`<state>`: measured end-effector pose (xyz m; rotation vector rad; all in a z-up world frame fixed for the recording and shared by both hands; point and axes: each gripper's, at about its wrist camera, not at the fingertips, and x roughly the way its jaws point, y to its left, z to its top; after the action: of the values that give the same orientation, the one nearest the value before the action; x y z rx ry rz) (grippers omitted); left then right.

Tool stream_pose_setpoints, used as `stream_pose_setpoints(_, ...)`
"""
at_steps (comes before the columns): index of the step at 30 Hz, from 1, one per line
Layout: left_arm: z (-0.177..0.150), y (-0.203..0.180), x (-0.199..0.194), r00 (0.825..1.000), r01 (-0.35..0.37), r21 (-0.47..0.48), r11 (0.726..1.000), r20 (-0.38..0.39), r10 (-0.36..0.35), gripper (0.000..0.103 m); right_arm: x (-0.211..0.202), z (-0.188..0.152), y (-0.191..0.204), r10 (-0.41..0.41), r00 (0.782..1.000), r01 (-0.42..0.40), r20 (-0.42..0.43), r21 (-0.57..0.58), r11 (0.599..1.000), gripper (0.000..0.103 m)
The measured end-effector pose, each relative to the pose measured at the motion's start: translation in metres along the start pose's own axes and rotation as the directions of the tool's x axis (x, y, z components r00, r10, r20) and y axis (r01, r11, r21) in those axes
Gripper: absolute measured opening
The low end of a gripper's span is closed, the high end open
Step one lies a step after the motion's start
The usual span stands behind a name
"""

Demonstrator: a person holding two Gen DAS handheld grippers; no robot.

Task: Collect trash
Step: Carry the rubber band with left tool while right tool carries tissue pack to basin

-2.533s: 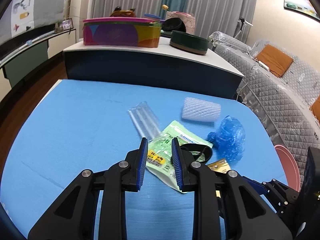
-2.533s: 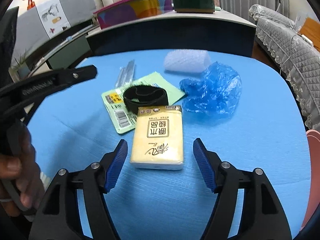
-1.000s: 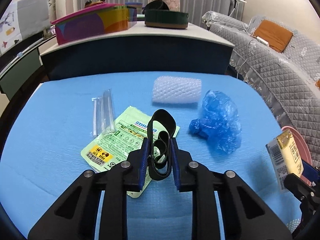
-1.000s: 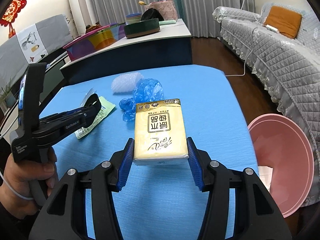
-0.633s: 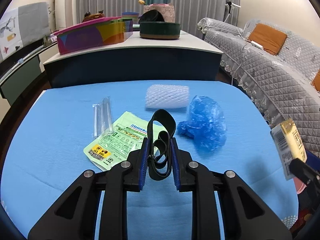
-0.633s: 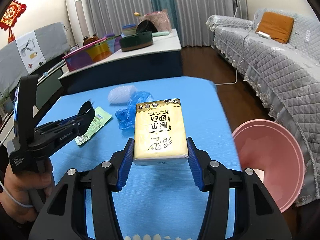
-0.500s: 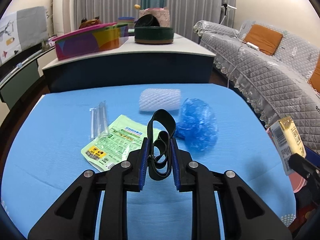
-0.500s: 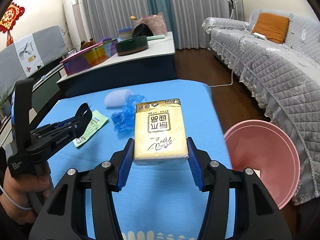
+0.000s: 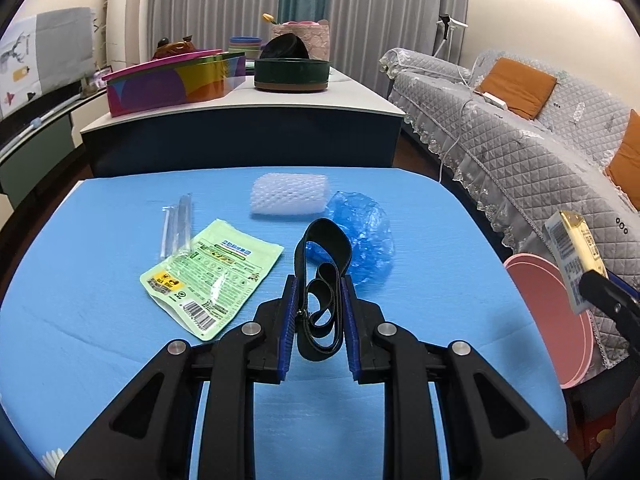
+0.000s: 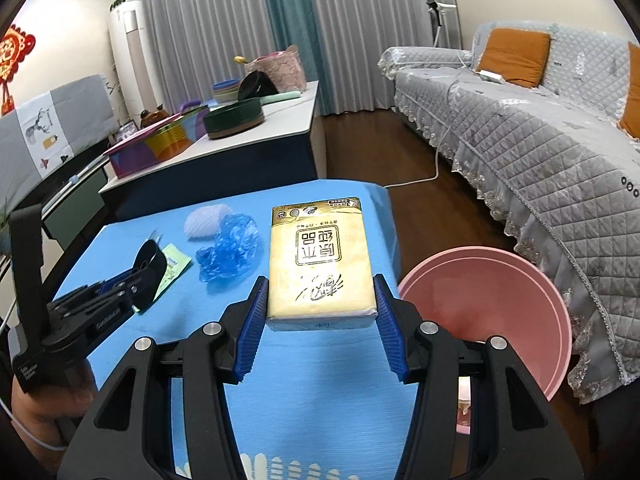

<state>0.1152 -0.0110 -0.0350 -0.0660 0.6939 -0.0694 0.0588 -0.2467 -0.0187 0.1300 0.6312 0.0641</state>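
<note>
Left wrist view: the left gripper (image 9: 319,304) is clamped on the black elastic strap loop (image 9: 322,280), now lifted clear of the green printed foil pouch (image 9: 212,276) it lay on. The pouch, the crumpled blue plastic bag (image 9: 362,236) and the white foam net sleeve (image 9: 288,194) beyond it remain on the blue tabletop (image 9: 100,320).

Right wrist view: the right gripper (image 10: 320,320) is clamped on the yellow tissue pack (image 10: 318,264), carried up toward the round pink plastic basin (image 10: 520,320). Only here is the basin's inside visible; it probably holds something pale, hard to tell. Drop-off looks next.
</note>
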Motion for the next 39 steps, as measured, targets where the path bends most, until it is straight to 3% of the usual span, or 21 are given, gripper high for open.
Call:
stream_pose_setpoints(16, 0.01, -0.038, -0.014, 0.999, 0.048, 0.044, 0.998, 0.02, -0.049, 0.021, -0.012, 0.022, -0.035, -0.045, 0.998, 0.042, 0.038, 0.081, 0.996, 0.052)
stream_pose_setpoints(39, 0.02, -0.109, -0.004, 0.987, 0.157, 0.119, 0.98, 0.014, -0.16, 0.021, -0.025, 0.035, -0.098, -0.129, 0.991, 0.12, 0.034, 0.189, 0.975, 0.052)
